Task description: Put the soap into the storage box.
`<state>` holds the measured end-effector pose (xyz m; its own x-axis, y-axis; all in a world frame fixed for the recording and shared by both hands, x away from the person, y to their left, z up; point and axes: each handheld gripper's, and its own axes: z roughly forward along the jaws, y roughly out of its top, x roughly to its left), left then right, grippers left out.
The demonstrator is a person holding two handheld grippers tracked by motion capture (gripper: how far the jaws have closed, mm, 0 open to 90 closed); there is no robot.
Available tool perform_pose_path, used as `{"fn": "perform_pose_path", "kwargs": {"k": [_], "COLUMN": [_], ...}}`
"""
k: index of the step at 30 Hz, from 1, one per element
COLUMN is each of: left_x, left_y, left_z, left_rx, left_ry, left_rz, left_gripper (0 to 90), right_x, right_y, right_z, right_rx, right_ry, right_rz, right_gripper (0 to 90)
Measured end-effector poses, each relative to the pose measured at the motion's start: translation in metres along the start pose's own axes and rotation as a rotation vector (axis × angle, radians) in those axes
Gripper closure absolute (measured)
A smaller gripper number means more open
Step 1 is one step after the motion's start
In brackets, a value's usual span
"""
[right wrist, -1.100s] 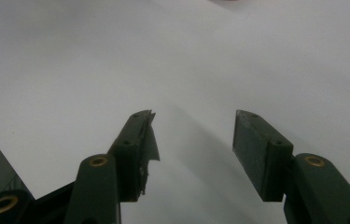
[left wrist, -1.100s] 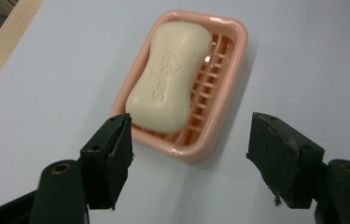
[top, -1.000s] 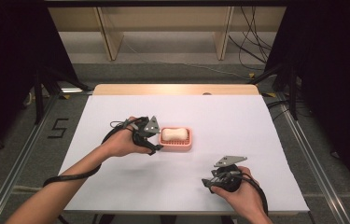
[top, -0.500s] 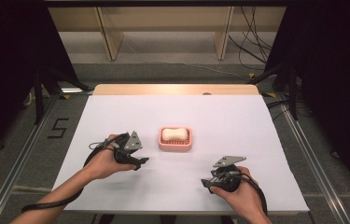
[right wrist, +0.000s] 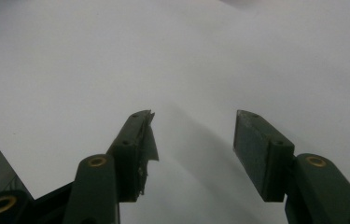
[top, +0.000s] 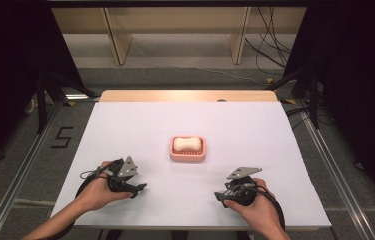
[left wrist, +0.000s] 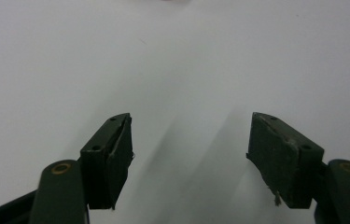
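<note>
Pulling back toward the near edge, the left tongs (top: 136,187) have left the soap (top: 187,144) in its pink dish (top: 188,156) mid-bench; both left and right tongs (top: 221,196) gape empty—placement looks finished.

Soap (top: 186,143) in dish (top: 188,156) mid-table (top: 255,125), left gripper (top: 136,188) and right gripper (top: 221,195) nearer, either side
</note>
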<state>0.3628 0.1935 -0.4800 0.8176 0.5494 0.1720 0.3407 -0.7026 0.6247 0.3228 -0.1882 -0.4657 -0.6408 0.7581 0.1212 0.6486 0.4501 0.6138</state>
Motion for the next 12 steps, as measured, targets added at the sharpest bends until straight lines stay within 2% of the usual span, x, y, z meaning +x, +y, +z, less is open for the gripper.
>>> {"fn": "perform_pose_path", "kwargs": {"k": [1, 3, 7, 10, 12], "left_x": [-0.001, -0.005, -0.008, -0.008, -0.008], "left_y": [-0.002, -0.007, -0.015, -0.017, -0.018], "left_z": [-0.001, -0.003, -0.01, -0.017, -0.02], "left_rx": [0.0, -0.009, -0.021, -0.039, -0.033], "left_ry": [-0.007, -0.003, -0.001, 0.032, 0.018], "left_rz": [-0.006, -0.02, -0.053, -0.039, -0.059], "left_gripper": [30.6, 30.6, 30.7, 30.7, 30.7], "right_x": [-0.001, 0.0, 0.0, 0.0, -0.001], "right_y": [0.0, 0.0, -0.001, 0.0, 0.0], "right_z": [0.001, 0.0, 0.0, 0.0, -0.001], "right_rx": [-0.004, 0.005, 0.004, 0.008, 0.003], "right_ry": [-0.003, 0.0, 0.001, 0.006, 0.009], "right_rz": [-0.011, 0.008, 0.007, 0.014, 0.01], "right_gripper": [47.4, 47.3, 47.3, 47.3, 47.3]}}
